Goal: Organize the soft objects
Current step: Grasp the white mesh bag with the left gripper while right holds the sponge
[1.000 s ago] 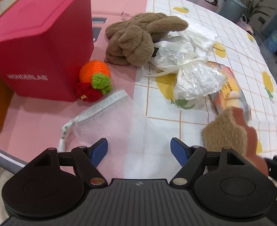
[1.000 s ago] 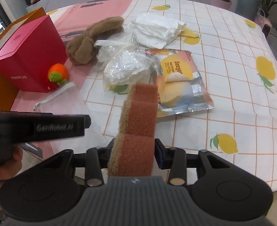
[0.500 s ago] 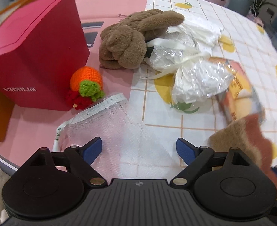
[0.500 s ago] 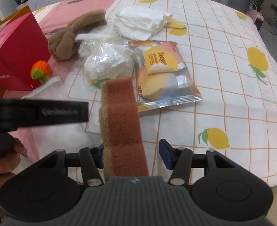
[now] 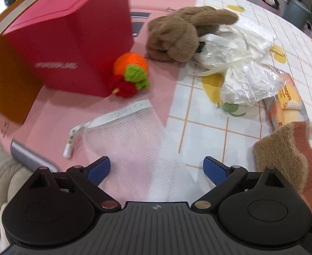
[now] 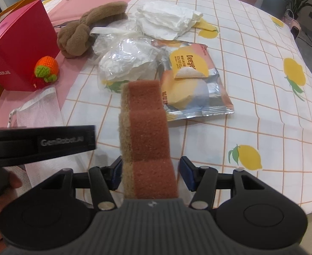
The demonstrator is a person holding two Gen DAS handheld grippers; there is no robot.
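My right gripper (image 6: pixel 150 173) holds a brown and rust sponge (image 6: pixel 146 125) upright between its fingers; the left pad touches it, the right pad stands a little off. The sponge also shows at the right edge of the left wrist view (image 5: pixel 291 155). My left gripper (image 5: pixel 157 167) is open and empty, low over a white mesh bag (image 5: pixel 134 148) lying flat on the table. A brown plush toy (image 5: pixel 183 31), an orange knitted toy (image 5: pixel 130 74) and crumpled plastic bags (image 5: pixel 247 80) lie beyond.
A red box (image 5: pixel 71 42) stands at the left with an orange box (image 5: pixel 5 80) behind it. A snack packet (image 6: pixel 189 80) and white tissue paper (image 6: pixel 166 19) lie mid-table. The lemon-print tablecloth (image 6: pixel 262 106) stretches to the right.
My left gripper has opened wider and shifted left over the mesh bag. My right gripper's jaws have loosened around the sponge, with a gap now at the right pad.
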